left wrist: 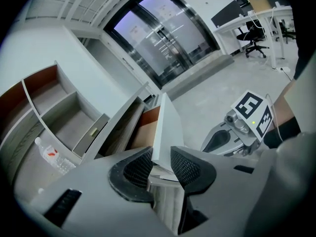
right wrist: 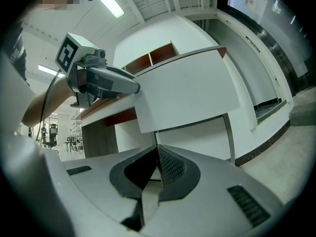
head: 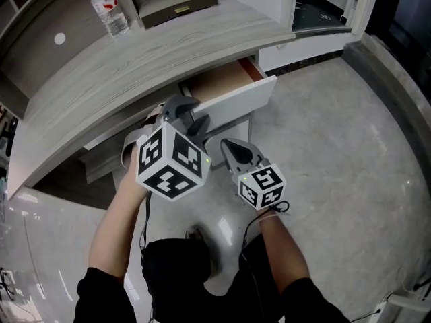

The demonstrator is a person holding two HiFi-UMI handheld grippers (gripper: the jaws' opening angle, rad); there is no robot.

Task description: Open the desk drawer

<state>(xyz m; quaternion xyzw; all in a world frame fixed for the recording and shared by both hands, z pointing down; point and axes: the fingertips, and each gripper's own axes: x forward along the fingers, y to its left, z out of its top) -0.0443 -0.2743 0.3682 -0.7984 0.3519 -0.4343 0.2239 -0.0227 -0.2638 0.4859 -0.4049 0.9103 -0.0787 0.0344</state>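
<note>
The grey wood-grain desk (head: 135, 66) has its white drawer (head: 236, 94) pulled out (reddish-brown inside). The left gripper (left wrist: 162, 164) clamps the top edge of the drawer's front panel between its pads. The right gripper (right wrist: 157, 168), jaws pressed together and empty, sits near, facing the drawer.

The head view looks steeply down from above the surface (head: 135, 66) and takes in the drawer (head: 236, 98) and both arms. The left gripper view rides close behind the left hand-held gripper (left wrist: 161, 164) and meets the drawer's front edge-on. The right gripper view sits low behind the right hand-held gripper (right wrist: 157, 166), facing that same front from underneath. All three views share the drawer.
</note>
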